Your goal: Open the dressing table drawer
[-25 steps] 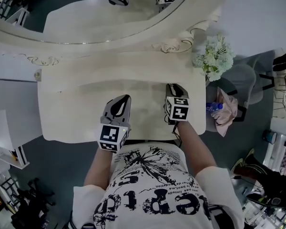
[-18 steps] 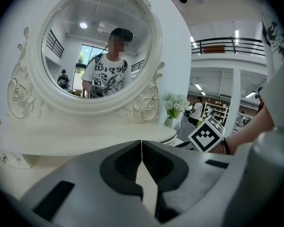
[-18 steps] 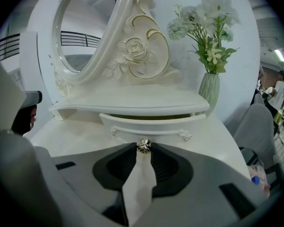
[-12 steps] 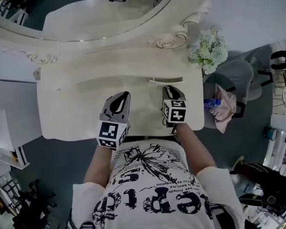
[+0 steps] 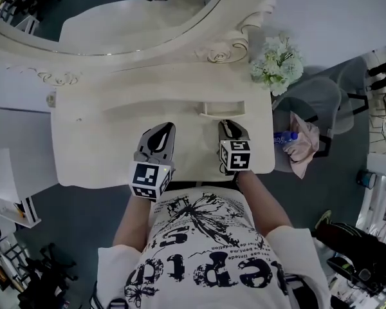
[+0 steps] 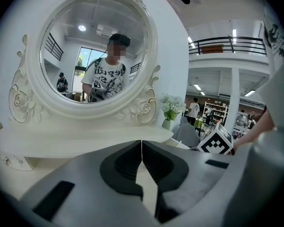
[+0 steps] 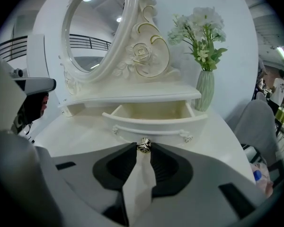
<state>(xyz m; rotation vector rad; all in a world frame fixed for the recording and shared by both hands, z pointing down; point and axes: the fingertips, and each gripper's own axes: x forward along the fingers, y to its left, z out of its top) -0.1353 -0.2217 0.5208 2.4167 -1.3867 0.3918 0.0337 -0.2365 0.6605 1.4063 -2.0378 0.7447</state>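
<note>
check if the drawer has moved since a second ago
Yes: the drawer has slid out from under the shelf toward the person, the right gripper shut on its knob.

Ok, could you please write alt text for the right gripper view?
The right gripper holds the small metal knob of a partly open white drawer. Behind stand an oval mirror and a vase of white flowers on the right.

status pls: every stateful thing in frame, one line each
drawer: partly pulled out, nothing visible inside
drawer knob: pinched at the tips of the right tongs
right tongs: shut on the drawer knob
left tongs: shut, empty
vase: upright, holding flowers
</note>
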